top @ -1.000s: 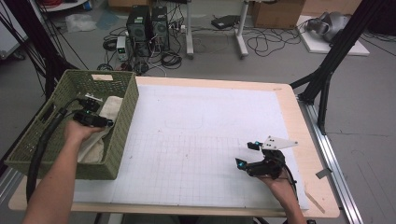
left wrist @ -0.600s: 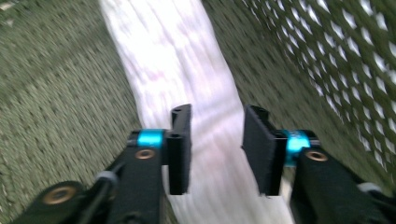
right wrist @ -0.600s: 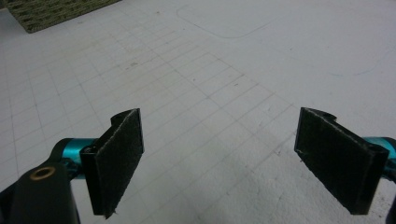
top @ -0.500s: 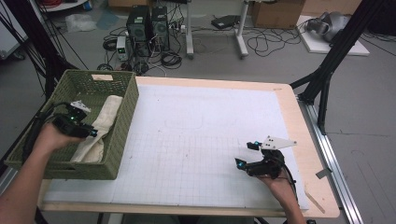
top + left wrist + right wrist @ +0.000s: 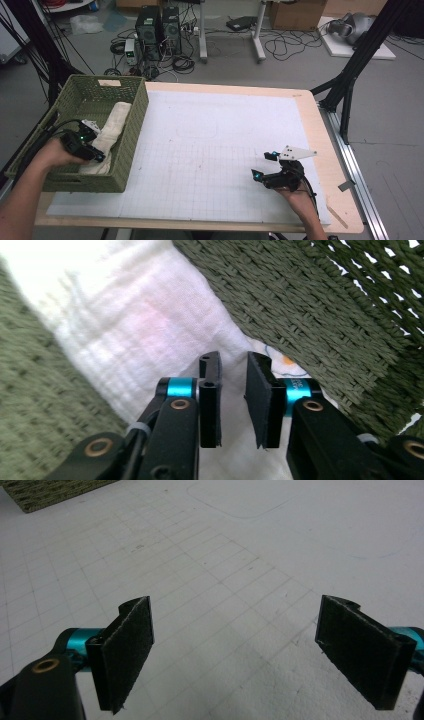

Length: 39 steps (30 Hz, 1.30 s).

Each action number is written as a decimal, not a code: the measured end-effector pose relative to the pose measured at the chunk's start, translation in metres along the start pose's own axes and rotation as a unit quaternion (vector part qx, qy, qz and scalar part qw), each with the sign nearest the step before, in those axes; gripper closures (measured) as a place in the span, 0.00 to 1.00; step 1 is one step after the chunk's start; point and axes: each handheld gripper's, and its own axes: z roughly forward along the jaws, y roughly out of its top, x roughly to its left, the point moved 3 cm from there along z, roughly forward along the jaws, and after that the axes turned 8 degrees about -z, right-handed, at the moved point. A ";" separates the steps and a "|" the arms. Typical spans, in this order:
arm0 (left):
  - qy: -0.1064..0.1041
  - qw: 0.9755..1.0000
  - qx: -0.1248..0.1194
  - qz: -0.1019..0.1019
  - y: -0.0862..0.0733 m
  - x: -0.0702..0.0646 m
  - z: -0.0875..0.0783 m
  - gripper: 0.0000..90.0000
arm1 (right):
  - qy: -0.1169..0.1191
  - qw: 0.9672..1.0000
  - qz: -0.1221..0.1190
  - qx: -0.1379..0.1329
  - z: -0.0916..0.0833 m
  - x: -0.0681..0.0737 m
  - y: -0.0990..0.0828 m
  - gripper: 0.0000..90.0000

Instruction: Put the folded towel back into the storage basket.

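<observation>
Item: we found the left gripper (image 5: pixel 234 390), jaws just narrowed but pinching nothing, directly above the white towel (image 5: pixel 125 335), whose length ran toward the frame's upper left in the green basket (image 5: pixel 310 300).

Basket (image 5: pixel 131 130) wall hides part of the towel (image 5: pixel 112 131).

A white gridded mat (image 5: pixel 210 150) is spread over the wooden table (image 5: pixel 320 150), under and ahead of the right-hand gripper. Beyond the table's far edge, well away from both grippers, computer towers (image 5: pixel 159 25), tangled cables (image 5: pixel 285 47) and what seems a cardboard box (image 5: pixel 296 12) are seen on the floor.
</observation>
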 end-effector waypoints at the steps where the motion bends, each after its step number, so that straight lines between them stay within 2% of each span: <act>1: -0.001 1.000 0.007 0.001 -0.001 0.000 0.004 0.83 | 0.001 1.000 0.001 0.001 0.000 0.001 0.000 0.17; 4: -0.006 1.000 0.002 0.000 -0.002 0.000 0.006 0.83 | 0.000 1.000 -0.002 0.002 0.000 0.001 0.000 0.17; 7: 0.002 1.000 -0.006 0.009 -0.002 0.000 0.003 0.83 | -0.003 1.000 0.001 0.000 0.000 0.001 0.000 0.17; 9: 0.013 0.999 -0.033 0.011 -0.001 0.000 -0.002 0.82 | -0.003 1.000 0.001 0.001 0.000 0.001 0.001 0.17; 13: 0.020 0.997 -0.078 0.012 0.001 -0.001 -0.013 0.80 | -0.002 1.000 -0.001 0.000 0.000 0.003 0.001 0.17; 18: 0.022 0.992 -0.125 0.008 0.004 -0.003 -0.023 0.77 | -0.005 1.000 0.000 -0.002 -0.002 0.002 0.002 0.17; 21: 0.026 0.991 -0.131 0.008 0.005 -0.004 -0.027 0.75 | -0.007 1.000 0.002 -0.005 -0.004 0.002 0.002 0.16; 23: 0.028 0.989 -0.144 0.009 0.007 -0.006 -0.030 0.74 | -0.008 1.000 0.001 -0.006 -0.005 0.003 0.002 0.17; 27: 0.024 0.984 -0.178 0.011 0.011 -0.014 -0.041 0.69 | -0.008 1.000 -0.004 -0.011 -0.006 0.003 0.003 0.16; 32: 0.018 0.974 -0.227 0.005 0.014 -0.022 -0.055 0.62 | -0.009 1.000 -0.001 -0.015 -0.008 0.003 0.004 0.16; 33: 0.017 0.973 -0.231 0.003 0.014 -0.022 -0.057 0.61 | -0.009 1.000 -0.001 -0.017 -0.009 0.003 0.004 0.16; 38: 0.016 0.963 -0.269 -0.014 0.010 -0.025 -0.066 0.57 | -0.009 1.000 0.001 -0.021 -0.011 0.002 0.005 0.15; 39: 0.017 0.962 -0.272 -0.015 0.010 -0.025 -0.067 0.57 | -0.010 1.000 0.002 -0.022 -0.011 0.003 0.005 0.15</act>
